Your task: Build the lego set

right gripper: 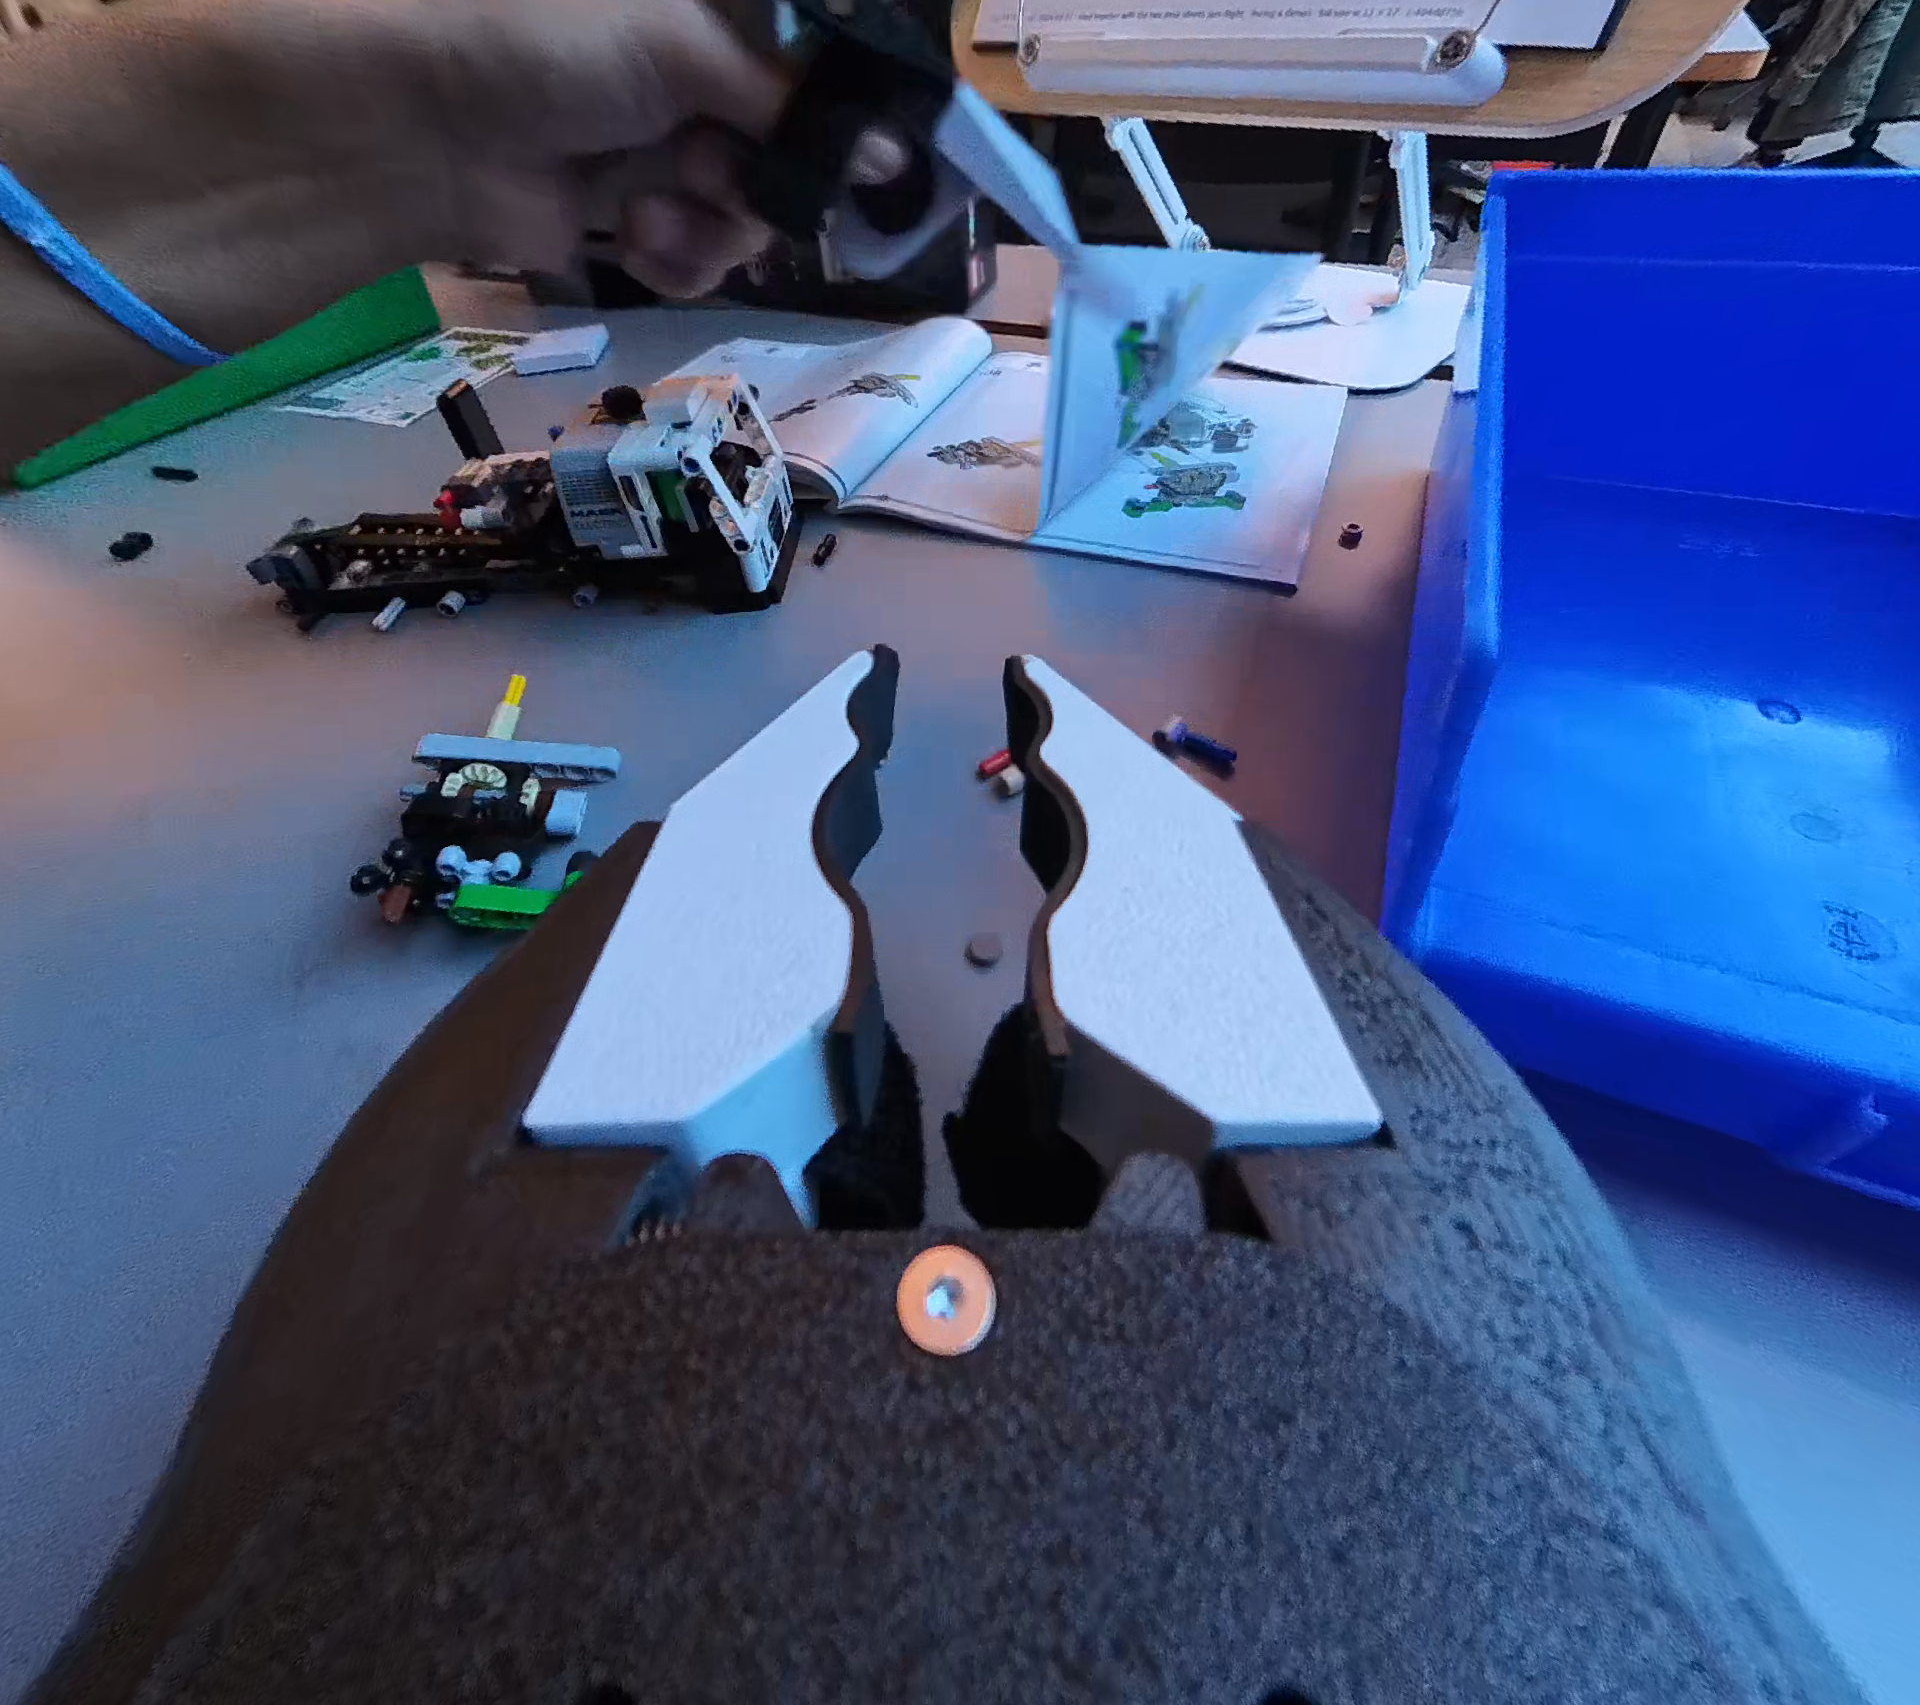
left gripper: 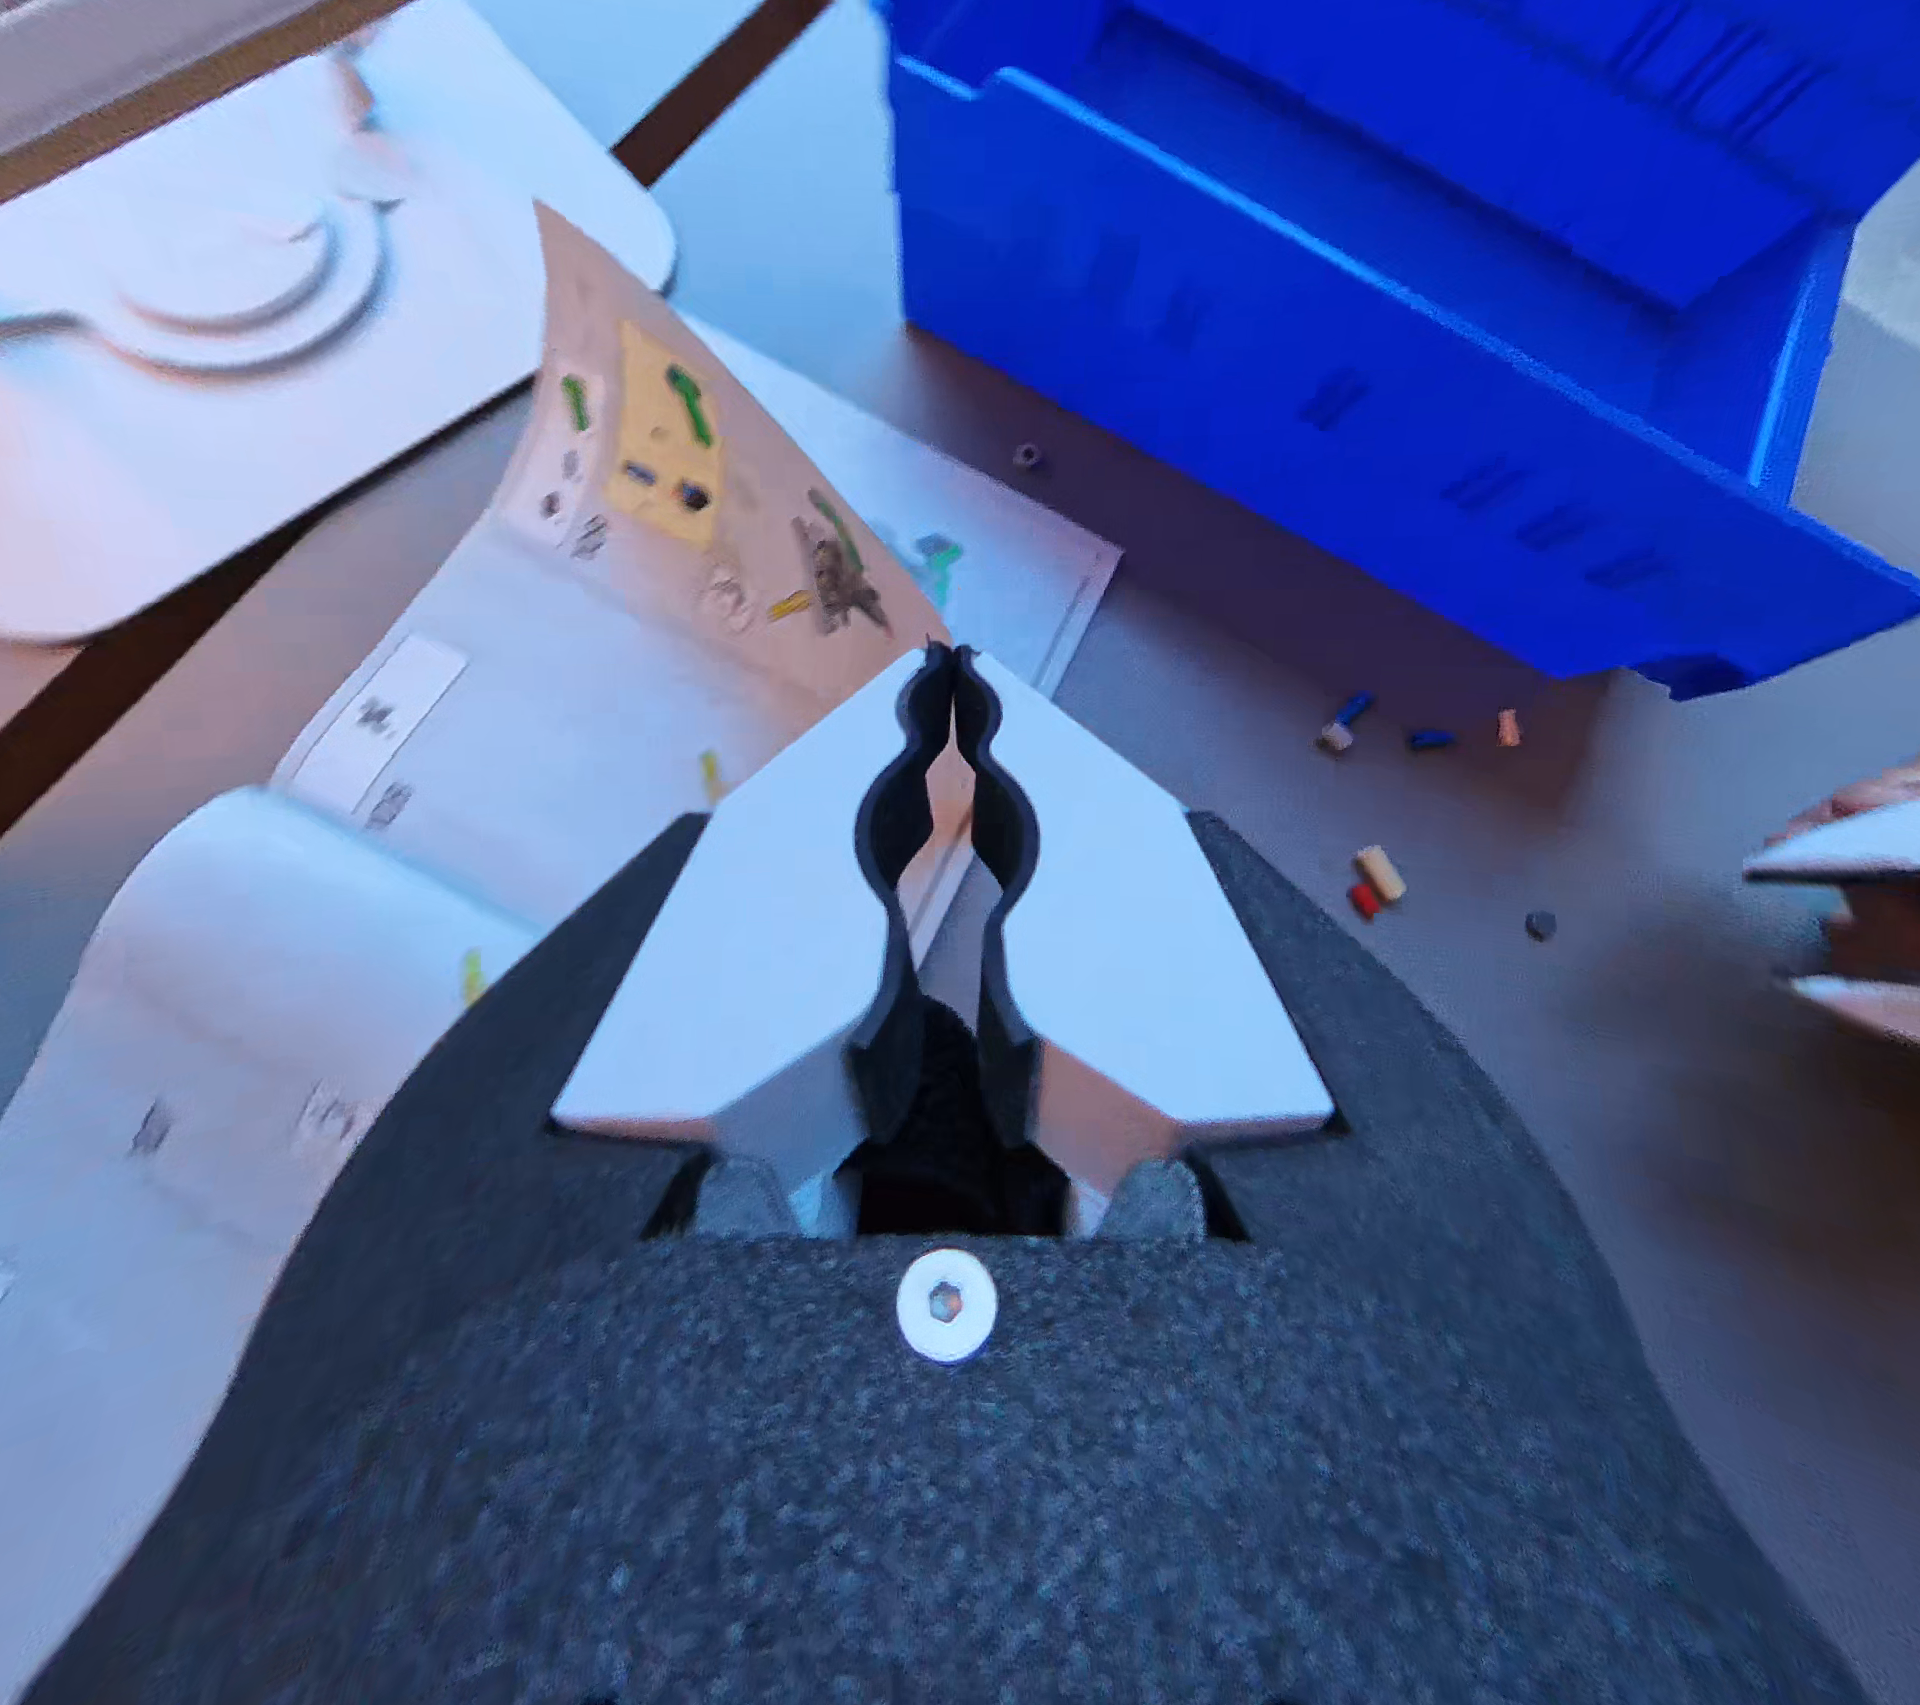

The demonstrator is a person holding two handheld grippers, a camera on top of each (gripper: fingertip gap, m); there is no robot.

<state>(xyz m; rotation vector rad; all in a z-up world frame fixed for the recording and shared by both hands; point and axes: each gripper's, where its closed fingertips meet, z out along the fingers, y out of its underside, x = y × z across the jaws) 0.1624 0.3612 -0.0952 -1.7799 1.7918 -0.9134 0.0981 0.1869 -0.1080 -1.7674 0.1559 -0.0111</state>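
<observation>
Left wrist view: a thin, floppy page point(left gripper: 727, 492) of the instruction booklet point(left gripper: 582, 720) is pinched at its edge by the left gripper point(left gripper: 951, 658), jaws pressed together.

Right wrist view: the right gripper point(right gripper: 948, 668) is held spread and empty above the worktop point(right gripper: 208, 1084); the fragile truck model point(right gripper: 582, 512), toward the far edge, is judged best gripped by its stiff chassis.

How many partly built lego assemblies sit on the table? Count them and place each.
2. The truck chassis lies left of the open booklet; the small assembly sits nearer, left of the right tool. Others may be hidden.
</observation>
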